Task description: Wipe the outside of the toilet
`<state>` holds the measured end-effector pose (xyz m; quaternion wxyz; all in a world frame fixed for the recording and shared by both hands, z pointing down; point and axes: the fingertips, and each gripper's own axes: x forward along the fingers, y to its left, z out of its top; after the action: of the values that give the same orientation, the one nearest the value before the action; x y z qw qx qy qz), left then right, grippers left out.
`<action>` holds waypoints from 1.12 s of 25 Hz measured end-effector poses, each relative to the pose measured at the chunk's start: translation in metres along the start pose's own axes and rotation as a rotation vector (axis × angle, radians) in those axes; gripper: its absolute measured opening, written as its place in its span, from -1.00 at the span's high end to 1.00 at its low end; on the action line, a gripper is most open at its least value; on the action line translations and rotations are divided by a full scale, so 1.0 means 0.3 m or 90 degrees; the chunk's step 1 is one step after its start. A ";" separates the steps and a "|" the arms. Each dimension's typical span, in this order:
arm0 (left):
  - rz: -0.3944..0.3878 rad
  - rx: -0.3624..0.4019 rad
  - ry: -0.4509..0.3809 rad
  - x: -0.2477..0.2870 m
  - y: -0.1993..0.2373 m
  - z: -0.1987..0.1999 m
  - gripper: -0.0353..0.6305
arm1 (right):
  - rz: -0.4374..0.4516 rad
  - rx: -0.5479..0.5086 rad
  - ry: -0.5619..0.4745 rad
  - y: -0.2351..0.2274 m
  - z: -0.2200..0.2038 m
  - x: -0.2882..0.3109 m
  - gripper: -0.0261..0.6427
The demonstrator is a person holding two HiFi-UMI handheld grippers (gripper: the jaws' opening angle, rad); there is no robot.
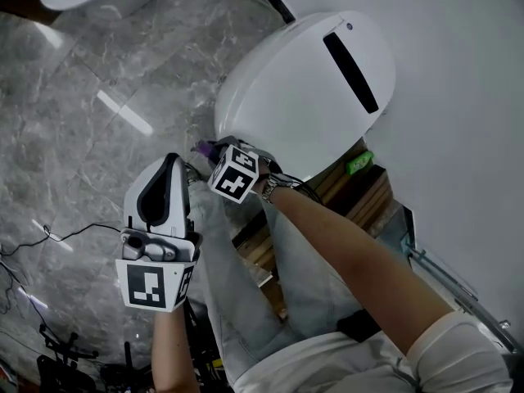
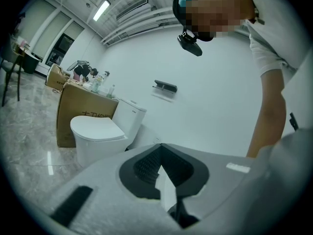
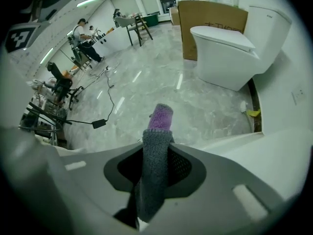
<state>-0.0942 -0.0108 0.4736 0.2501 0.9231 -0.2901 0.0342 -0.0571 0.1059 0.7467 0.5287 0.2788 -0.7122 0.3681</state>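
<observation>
The right hand-held gripper (image 1: 223,155) is reaching in low at the front of the toilet (image 1: 303,88), jaws clamping hard on a grey cloth (image 3: 155,160) with a purple end; that end is poking out past the tips. From the head view it is sitting right at the near curve of the bowl, just below the closed lid (image 1: 327,64); whether it is actually touching the porcelain I cannot tell. The toilet is standing at the far edge of the grey marble floor (image 1: 98,97), backed against the white wall. The left hand-held gripper (image 2: 159,155) is hanging over the floor, well apart from the toilet; its jaws are together with nothing between them. A second toilet (image 3: 222,45) is showing beside a cardboard box (image 3: 210,13) across the room; it is not the one being worked.

This looks like the start of a pass along the bowl's front. To do it well, the cloth should be laid flat against the curve so the fabric does the rubbing, not the hard jaw tips; the stroke should follow the curve in overlapping sweeps, working from under the lid down toward the base. Only a short length is sticking out, so the clamp needs to be firm and the pressure light, or the cloth may be dragged out.
</observation>
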 end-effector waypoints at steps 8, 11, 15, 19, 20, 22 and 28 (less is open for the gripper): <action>0.007 0.005 0.000 0.232 -0.161 0.005 0.88 | 0.061 -0.006 -0.101 -0.179 0.039 -0.200 0.65; 0.008 -0.022 -0.017 0.362 -0.257 0.022 0.88 | 0.034 0.030 -0.109 -0.424 -0.021 -0.344 0.65; 0.003 -0.051 -0.038 0.533 -0.379 0.064 0.88 | -0.023 0.102 -0.113 -0.803 -0.121 -0.541 0.65; -0.012 -0.050 -0.047 0.665 -0.480 0.093 0.88 | -0.101 0.128 -0.113 -1.159 -0.222 -0.725 0.64; -0.014 -0.047 -0.046 0.685 -0.497 0.096 0.88 | -0.120 0.129 -0.111 -1.237 -0.245 -0.763 0.64; -0.017 -0.042 -0.040 0.710 -0.514 0.095 0.88 | -0.162 0.131 -0.103 -1.383 -0.287 -0.827 0.64; 0.012 -0.035 -0.015 0.703 -0.476 0.052 0.88 | -0.263 0.192 -0.069 -1.719 -0.375 -0.902 0.64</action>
<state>0.1582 -0.0268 0.4409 0.2714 0.9136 -0.3022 0.0180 0.4873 -0.0955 0.6247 0.5059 0.5132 -0.6048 0.3389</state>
